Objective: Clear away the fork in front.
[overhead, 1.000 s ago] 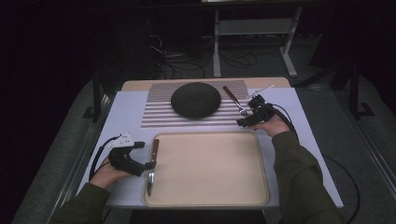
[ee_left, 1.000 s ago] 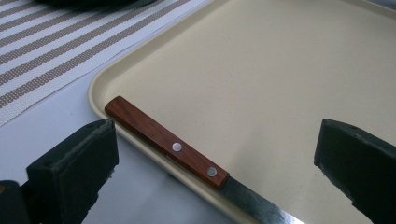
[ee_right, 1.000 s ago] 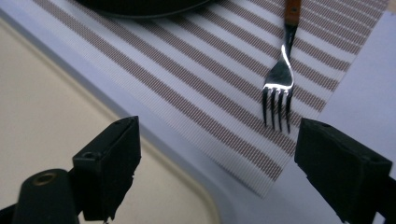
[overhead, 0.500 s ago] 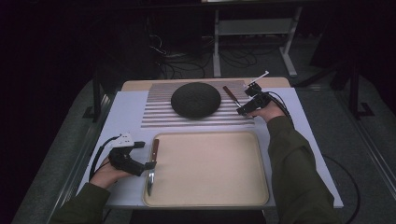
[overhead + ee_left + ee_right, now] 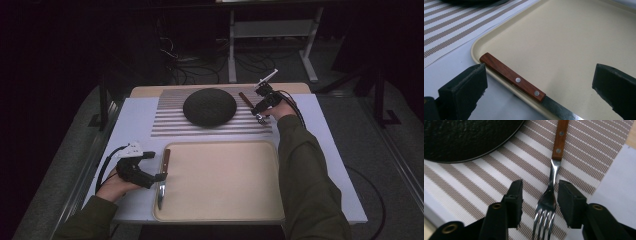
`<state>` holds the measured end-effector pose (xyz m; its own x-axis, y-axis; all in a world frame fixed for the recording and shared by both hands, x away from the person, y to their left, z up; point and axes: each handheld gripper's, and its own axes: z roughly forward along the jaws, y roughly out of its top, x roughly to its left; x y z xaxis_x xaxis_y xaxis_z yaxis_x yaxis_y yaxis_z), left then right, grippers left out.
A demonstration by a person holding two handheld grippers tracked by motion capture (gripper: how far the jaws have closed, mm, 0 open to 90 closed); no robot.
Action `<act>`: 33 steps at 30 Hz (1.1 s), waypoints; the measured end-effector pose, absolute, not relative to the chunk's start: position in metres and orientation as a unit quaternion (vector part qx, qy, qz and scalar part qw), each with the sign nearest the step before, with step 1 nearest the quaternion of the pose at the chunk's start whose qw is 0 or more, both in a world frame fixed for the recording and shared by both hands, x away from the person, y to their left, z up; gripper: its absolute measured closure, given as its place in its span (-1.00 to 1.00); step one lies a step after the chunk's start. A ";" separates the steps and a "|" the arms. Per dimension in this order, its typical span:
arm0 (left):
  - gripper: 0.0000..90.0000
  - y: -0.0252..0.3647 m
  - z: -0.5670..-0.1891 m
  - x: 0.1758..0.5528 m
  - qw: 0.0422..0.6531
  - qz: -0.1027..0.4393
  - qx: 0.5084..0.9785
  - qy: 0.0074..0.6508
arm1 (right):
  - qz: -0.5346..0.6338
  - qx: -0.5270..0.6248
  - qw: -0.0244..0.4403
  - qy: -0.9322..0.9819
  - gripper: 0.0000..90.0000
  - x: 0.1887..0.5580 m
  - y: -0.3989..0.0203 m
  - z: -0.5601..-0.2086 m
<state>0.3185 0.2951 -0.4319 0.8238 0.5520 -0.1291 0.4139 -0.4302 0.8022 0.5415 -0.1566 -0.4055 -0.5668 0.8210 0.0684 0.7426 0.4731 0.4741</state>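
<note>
The left gripper (image 5: 161, 176) rests low at the near left corner of the tray (image 5: 220, 215), held in the person's left hand (image 5: 116, 186), its jaws standing wide apart and pointing at the tray's left rim. The right arm stretches straight out past the tray's far right corner, the right hand (image 5: 280, 109) tipping the right gripper (image 5: 259, 116) downward. Its jaws have just been closing and stand partly closed, a gap showing on each side.

We see the high view dim, w/ the room beyond near black and only the table (image 5: 320, 150) lit, approx from overhead. Both gripper views are bright & even; near jaws soft, out of focus. Slight glare on the fork (image 5: 549, 195).
</note>
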 end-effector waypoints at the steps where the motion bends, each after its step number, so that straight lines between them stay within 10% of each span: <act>1: -1.00 0.295 -0.432 0.319 0.450 0.077 0.842 0.287 | 0.230 0.457 0.086 0.855 0.28 0.544 -0.156 -0.407; 33: -1.00 0.296 -0.433 0.319 0.450 0.074 0.842 0.288 | 0.208 0.467 0.087 0.855 0.72 0.567 -0.152 -0.434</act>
